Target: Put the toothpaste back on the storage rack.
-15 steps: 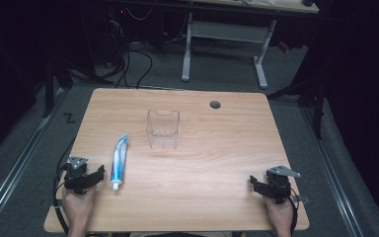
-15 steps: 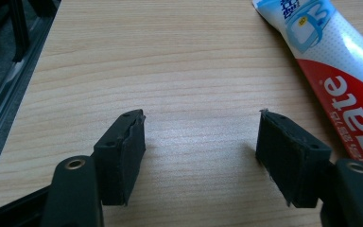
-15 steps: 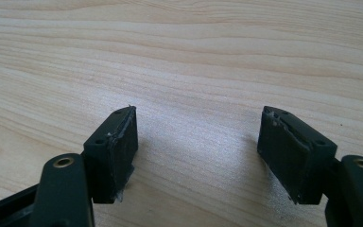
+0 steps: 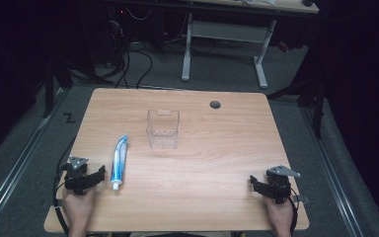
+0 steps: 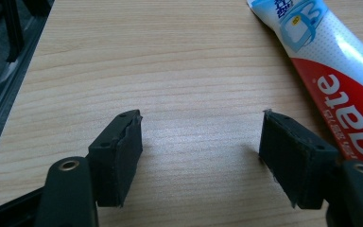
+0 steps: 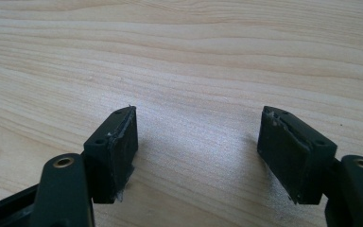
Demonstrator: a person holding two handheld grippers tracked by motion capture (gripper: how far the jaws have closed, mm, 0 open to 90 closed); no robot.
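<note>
Where lower left of frame meets table edge: white-blue-red toothpaste tube (image 4: 119,162), cap nearest, beside left gripper (image 4: 90,178), jaws apart; right gripper (image 4: 261,185) likewise, lower right; possibly clear plastic box (image 4: 163,129) mid-table; bare wood between.

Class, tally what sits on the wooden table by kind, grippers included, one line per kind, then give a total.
Toothpaste tube: 1
Clear box: 1
Grippers, left and right, both open with nothing between the jaws: 2
Total: 4
</note>
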